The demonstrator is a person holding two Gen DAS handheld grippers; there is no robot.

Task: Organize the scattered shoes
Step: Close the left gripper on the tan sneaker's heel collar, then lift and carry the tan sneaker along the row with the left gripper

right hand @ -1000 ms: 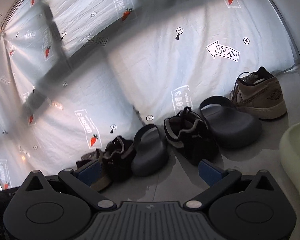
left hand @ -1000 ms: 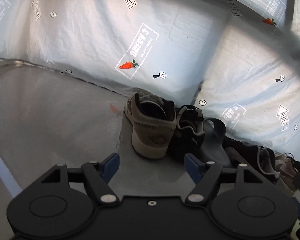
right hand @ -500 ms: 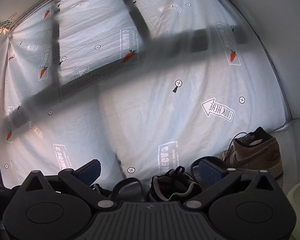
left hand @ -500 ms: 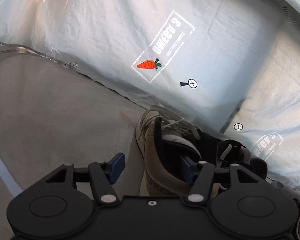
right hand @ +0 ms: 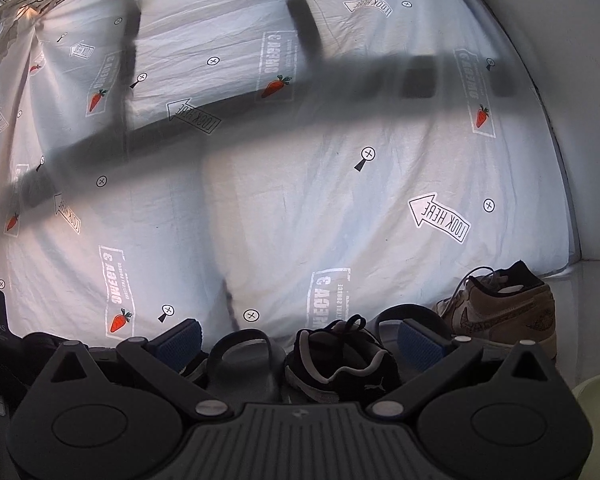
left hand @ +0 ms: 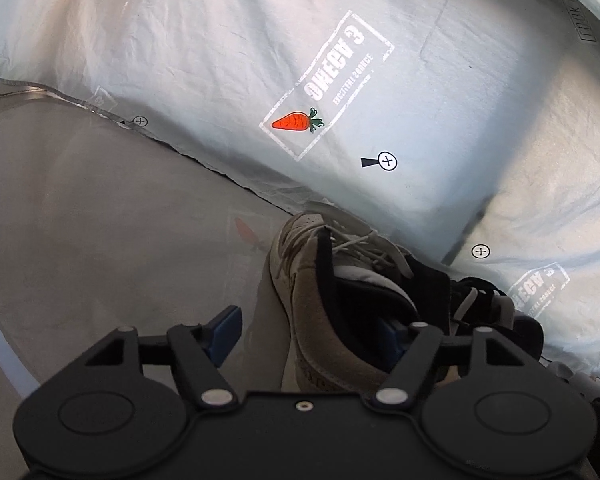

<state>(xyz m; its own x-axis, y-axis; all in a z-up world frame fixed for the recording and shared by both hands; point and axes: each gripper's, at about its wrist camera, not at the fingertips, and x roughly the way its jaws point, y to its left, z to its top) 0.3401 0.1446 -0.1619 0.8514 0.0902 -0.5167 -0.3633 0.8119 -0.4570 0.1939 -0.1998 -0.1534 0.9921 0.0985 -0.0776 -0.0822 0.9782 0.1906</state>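
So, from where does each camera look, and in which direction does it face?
Left wrist: sits on the left claw, looking down along it at the tan sneaker between its open fingers.
Right wrist: sits on the right claw, facing the white curtain over a row of shoes.
Shared: the tan sneaker and black sneaker.

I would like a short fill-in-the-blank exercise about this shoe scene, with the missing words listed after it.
1. The left tool is open, with one finger inside the opening of the ____ sneaker.
2. The print beside the carrot on the sheet ends with the digit ____.
3. In the right view, the arrow on the sheet reads "LOOK ____".
4. The black sneaker stands between two grey ____.

Missing words: tan; 3; HERE; slides
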